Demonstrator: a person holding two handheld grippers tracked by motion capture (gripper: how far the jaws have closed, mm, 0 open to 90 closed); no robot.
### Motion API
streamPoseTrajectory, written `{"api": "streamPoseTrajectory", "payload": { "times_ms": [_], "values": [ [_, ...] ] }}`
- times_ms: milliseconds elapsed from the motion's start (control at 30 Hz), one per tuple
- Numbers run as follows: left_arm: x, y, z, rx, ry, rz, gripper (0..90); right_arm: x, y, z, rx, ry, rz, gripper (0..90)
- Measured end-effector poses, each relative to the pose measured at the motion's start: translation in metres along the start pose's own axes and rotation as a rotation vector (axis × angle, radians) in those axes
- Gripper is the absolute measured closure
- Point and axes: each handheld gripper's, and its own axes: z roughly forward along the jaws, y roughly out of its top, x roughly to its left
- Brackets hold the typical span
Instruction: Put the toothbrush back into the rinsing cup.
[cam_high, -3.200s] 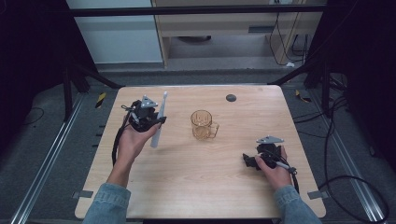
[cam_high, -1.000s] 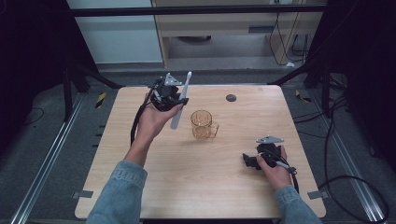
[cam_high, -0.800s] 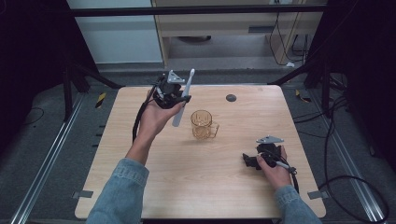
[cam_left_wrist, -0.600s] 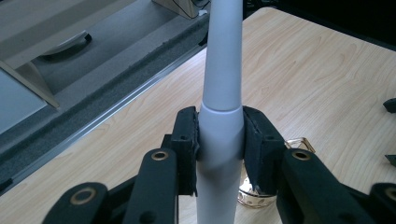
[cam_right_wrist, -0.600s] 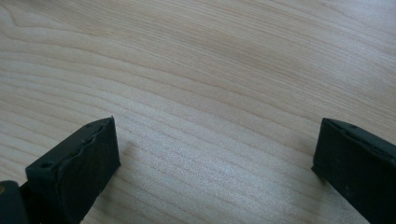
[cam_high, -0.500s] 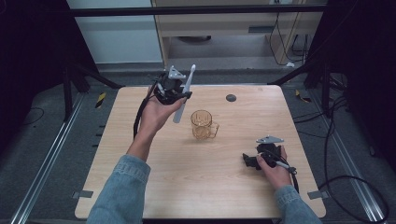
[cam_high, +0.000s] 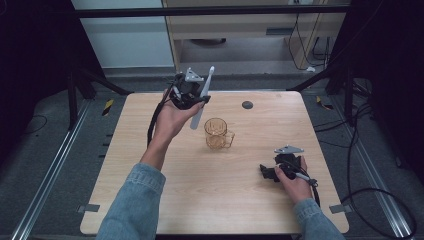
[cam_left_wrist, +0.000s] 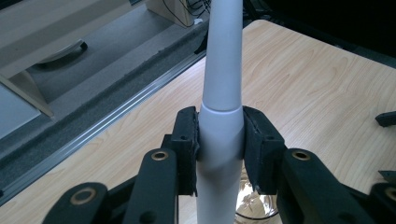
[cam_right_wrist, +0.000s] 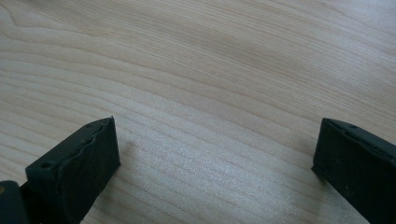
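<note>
High view, left gripper (cam_high: 192, 95) clamping a white toothbrush (cam_high: 202, 97) mid-handle, tilted above the table (cam_high: 150, 150), just beside an amber mug (cam_high: 218, 134); right gripper (cam_high: 280, 167) resting on the wood, jaws gaping wide.

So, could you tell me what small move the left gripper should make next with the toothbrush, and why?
Probably lower it toward the amber glass mug. The left gripper is shut on the white toothbrush, held slanted above the table, its lower end just beside the mug's rim. The right gripper rests open on the table.
</note>
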Motion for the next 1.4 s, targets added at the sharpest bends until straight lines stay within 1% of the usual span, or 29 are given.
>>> {"api": "streamPoseTrajectory", "payload": {
  "times_ms": [100,233,367,567,767,867,1100,1133,1400],
  "values": [
    [-0.002,0.002,0.001,-0.003,-0.007,-0.004,67.6,0.000,0.000,0.000,0.000,0.001,0.001,0.5],
    [-0.005,0.005,0.002,0.000,-0.008,0.011,67.6,0.000,0.000,0.000,0.002,0.000,0.002,0.5],
    [-0.006,0.007,0.004,-0.006,-0.016,0.007,67.6,0.000,0.000,0.000,0.002,0.000,0.000,0.5],
    [-0.009,0.012,0.006,-0.004,-0.019,0.023,67.6,0.000,0.000,0.000,0.001,0.000,0.000,0.5],
    [-0.012,0.014,0.007,-0.007,-0.022,0.026,67.6,0.000,0.000,0.000,0.001,0.000,0.001,0.5],
    [-0.012,0.015,0.007,-0.005,-0.024,0.034,67.6,0.000,0.000,0.000,0.003,0.003,0.006,0.5],
    [-0.016,0.017,0.008,-0.022,-0.021,0.036,67.6,0.000,0.000,-0.001,0.003,0.003,0.005,0.5],
    [-0.017,0.017,0.008,-0.023,-0.022,0.038,67.6,0.000,0.000,0.000,0.002,0.000,-0.001,0.5],
    [-0.019,0.018,0.010,-0.027,-0.025,0.043,67.6,0.000,0.000,0.000,0.001,0.001,0.002,0.5]
  ]
}}
